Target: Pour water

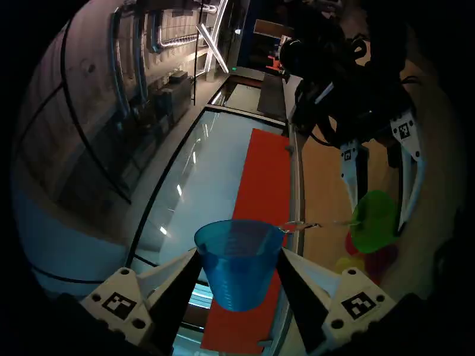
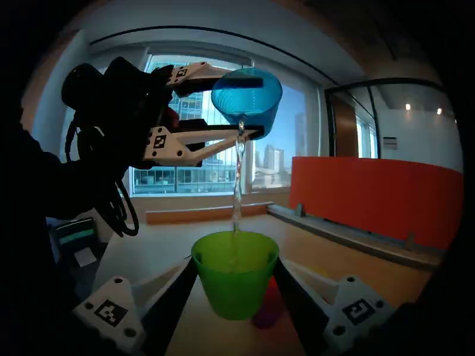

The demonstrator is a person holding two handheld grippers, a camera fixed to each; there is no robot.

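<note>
The fingers (image 1: 172,274) of the left gripper (image 1: 238,256) are clamped on the blue cup (image 1: 237,282), one pressing on each side of its wall. In the right gripper view this cup is above the green cup (image 2: 234,282) and is tipped over so that its lip points down. A thin stream of water (image 2: 238,184) falls from that lip straight into the green cup's open mouth.

The fingers (image 2: 169,291) of the right gripper (image 2: 234,267) are clamped on the green cup in the same way, one on each side, and it stands upright between them. I cannot tell whether its base touches the counter (image 2: 338,258) or hangs just above it.

Just behind the green cup's base, low and a little to the right in the right gripper view, is a red thing (image 2: 268,311), too hidden to name. Farther behind the green cup and to that same side, an orange panel (image 2: 380,196) runs along the counter's far edge. Straight behind the green cup is a wide window (image 2: 196,166) with tall buildings outside.
</note>
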